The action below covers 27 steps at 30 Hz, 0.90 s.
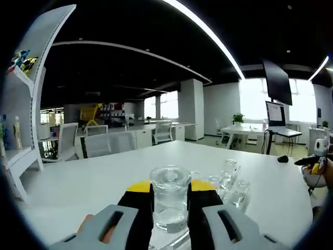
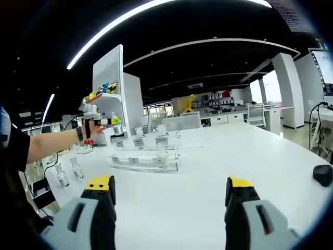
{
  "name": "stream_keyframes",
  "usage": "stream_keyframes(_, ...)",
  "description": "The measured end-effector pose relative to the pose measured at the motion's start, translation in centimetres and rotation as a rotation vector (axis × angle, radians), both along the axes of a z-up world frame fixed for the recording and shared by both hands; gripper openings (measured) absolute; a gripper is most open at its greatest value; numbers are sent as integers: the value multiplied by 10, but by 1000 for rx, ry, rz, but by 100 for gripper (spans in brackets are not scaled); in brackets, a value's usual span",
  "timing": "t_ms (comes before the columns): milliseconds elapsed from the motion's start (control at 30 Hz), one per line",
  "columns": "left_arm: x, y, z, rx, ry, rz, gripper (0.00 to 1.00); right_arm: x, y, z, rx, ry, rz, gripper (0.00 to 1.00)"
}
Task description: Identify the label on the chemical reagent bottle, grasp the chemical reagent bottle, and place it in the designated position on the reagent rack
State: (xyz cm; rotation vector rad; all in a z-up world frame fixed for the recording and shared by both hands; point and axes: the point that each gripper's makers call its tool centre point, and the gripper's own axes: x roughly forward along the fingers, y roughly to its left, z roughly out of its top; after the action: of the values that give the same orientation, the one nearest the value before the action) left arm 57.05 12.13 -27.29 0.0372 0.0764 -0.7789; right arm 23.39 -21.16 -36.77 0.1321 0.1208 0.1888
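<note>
In the left gripper view a clear glass reagent bottle [image 1: 169, 200] with a round glass stopper stands upright between my left gripper's [image 1: 170, 195] black, yellow-tipped jaws, which are shut on it. A clear acrylic edge [image 1: 174, 240] lies just under it. In the right gripper view the clear reagent rack [image 2: 130, 166] stands mid-table with labelled bottles [image 2: 162, 137] on its steps. My right gripper [image 2: 171, 195] hovers over bare table, jaws wide open. The left gripper [image 2: 89, 121] shows far left, held out on a person's arm; what it grips is too small to see there.
Several small clear bottles [image 1: 230, 183] stand to the right of the held one; more [image 2: 62, 177] sit near the table's left edge. A white shelf unit [image 1: 32, 112] [image 2: 112, 83] holds bottles. A black mouse [image 2: 323, 174] lies at right. Office desks and chairs lie beyond.
</note>
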Motion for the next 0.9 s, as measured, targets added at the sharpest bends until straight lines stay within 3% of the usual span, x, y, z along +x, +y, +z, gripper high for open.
stream_keyframes(467,11,-8,-26,9,38,-7,24,0,-3,-9,-7,21,-3,83)
stream_keyframes(900,8,-16,-50,44,55,-16,24,0,-5,-11,-14,27,5,83)
